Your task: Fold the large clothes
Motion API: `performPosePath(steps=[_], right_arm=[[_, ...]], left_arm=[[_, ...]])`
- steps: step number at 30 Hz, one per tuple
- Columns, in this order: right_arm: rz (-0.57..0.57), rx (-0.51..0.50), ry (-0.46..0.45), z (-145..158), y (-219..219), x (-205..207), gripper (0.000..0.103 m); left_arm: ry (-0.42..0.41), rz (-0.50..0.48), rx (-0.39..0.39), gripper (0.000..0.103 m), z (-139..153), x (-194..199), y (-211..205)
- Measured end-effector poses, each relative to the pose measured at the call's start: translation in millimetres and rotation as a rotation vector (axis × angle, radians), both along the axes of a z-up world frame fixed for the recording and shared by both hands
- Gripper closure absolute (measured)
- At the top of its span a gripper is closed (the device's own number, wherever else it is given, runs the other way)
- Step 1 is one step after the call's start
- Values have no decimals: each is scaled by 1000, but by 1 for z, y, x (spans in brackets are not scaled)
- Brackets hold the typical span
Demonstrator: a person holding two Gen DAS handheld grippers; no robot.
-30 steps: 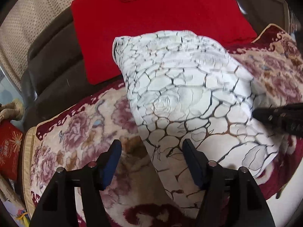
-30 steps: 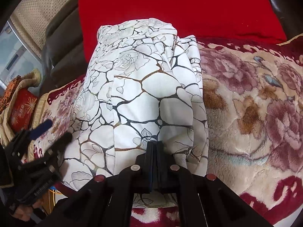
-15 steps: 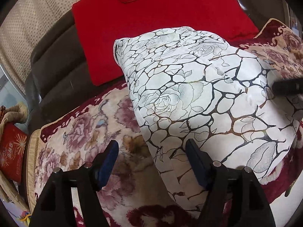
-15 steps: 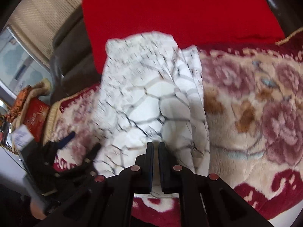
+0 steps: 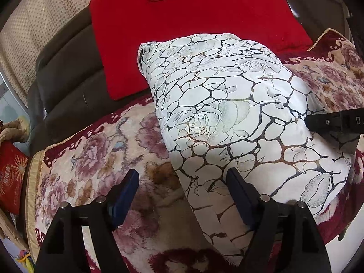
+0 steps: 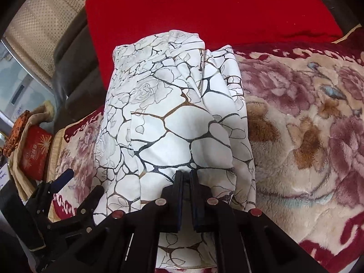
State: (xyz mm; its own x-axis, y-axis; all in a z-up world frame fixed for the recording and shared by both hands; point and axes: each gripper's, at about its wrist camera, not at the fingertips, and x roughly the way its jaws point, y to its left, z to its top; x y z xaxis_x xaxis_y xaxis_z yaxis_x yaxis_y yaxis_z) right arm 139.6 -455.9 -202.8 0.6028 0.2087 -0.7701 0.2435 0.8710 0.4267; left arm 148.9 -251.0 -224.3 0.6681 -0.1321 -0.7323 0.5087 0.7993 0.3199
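Note:
A white garment with a dark cracked-line and rose print (image 5: pixel 227 118) lies folded into a thick bundle on a floral blanket (image 5: pixel 95 159). It also shows in the right wrist view (image 6: pixel 173 118). My left gripper (image 5: pixel 183 193) is open, its blue-padded fingers on either side of the bundle's near left edge, gripping nothing. My right gripper (image 6: pixel 186 177) has its jaws close together at the bundle's near edge; a narrow gap shows between the pads, with a fold of cloth at their tips. The right gripper (image 5: pixel 334 122) reaches in from the right in the left wrist view.
A red cushion (image 5: pixel 182 22) lies behind the garment against a dark brown sofa back (image 5: pixel 63 86). A red box (image 6: pixel 34 152) sits in a basket at the left. The blanket's maroon border (image 6: pixel 329 250) marks the seat's front edge.
My right gripper's jaws have parted slightly from fully shut. The right side of the bundle was lifted and spread wider. My left gripper stayed open and shifted a little right.

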Motion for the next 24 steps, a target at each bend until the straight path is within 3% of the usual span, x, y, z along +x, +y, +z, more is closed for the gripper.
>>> performPosePath(steps=[6,24], right_arm=[[-1,-38,-8,1,7,-2,94],[-2,-13,-8,0,3,-2,94]], left_arm=[[5,1,-12,23,-1,1,0],[48,2,-47,22,-1,9,0]])
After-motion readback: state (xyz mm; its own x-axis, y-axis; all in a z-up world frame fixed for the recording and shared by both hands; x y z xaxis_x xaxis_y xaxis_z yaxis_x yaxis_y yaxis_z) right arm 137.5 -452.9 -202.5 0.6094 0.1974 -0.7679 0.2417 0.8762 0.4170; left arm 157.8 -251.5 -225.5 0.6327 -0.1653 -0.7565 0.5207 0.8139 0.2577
